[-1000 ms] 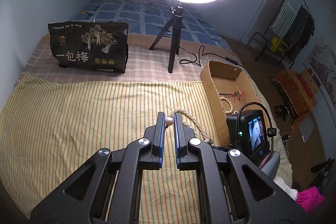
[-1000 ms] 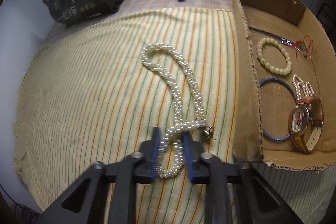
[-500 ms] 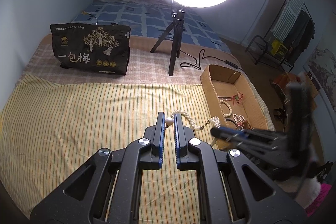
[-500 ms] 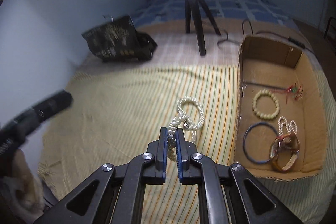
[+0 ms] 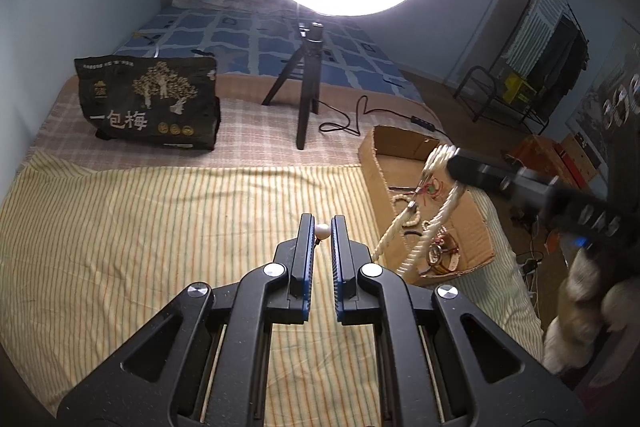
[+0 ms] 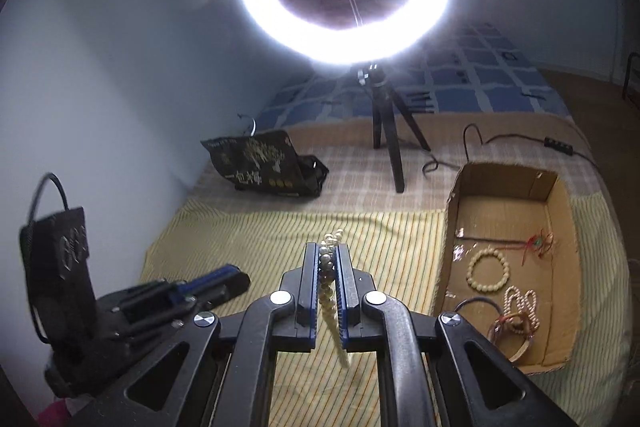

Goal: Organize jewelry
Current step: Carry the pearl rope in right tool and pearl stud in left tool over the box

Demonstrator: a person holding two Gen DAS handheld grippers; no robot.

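Bedspread [image 6: 248, 239] beneath blurred pearl necklace [image 6: 326, 291]

Glossy pearl necklace [image 6: 329, 279] (beads smooth); matt corrugated cardboard box [image 6: 560, 211]; woven striped cloth [image 5: 160, 227]; glossy black bag [image 5: 148, 103].

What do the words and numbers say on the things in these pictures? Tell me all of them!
"一包梅": big pale letters on the front of the black snack bag standing on the bed.
Small print along the bag's top edge and beside its little house logo: too small to read.
Digits on the right gripper body, seen from the left wrist: too blurred to read.
Round markings on the black camera block of the left gripper, seen from the right wrist: unreadable.
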